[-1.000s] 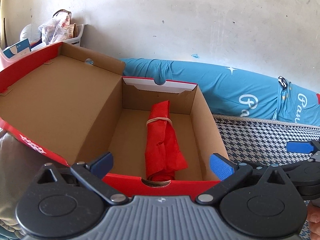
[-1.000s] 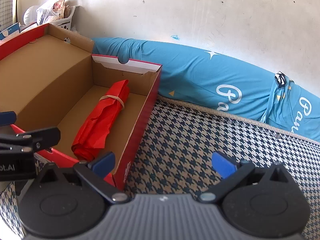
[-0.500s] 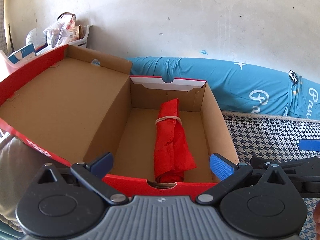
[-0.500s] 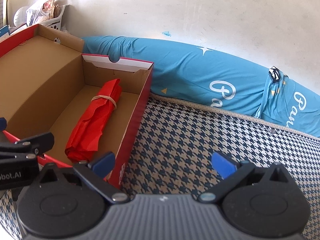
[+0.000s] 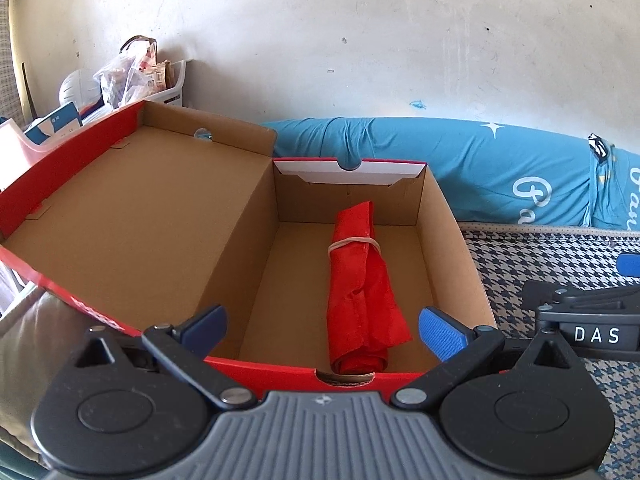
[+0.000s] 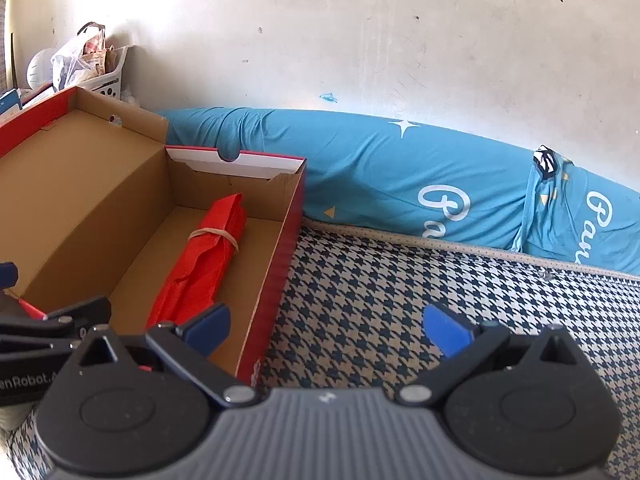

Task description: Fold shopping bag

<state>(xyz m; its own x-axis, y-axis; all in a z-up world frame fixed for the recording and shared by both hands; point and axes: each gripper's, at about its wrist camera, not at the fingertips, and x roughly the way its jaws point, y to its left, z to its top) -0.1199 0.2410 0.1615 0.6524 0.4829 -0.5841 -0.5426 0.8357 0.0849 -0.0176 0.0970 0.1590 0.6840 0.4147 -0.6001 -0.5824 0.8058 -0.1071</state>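
Only the left wrist view shows the red bag's (image 5: 362,288) rolled near end.

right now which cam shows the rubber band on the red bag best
The left wrist view: it looks straight into the box, so the rubber band crosses the rolled red bag head-on and unobstructed. The right wrist view shows the same band obliquely, partly wrapping out of sight.
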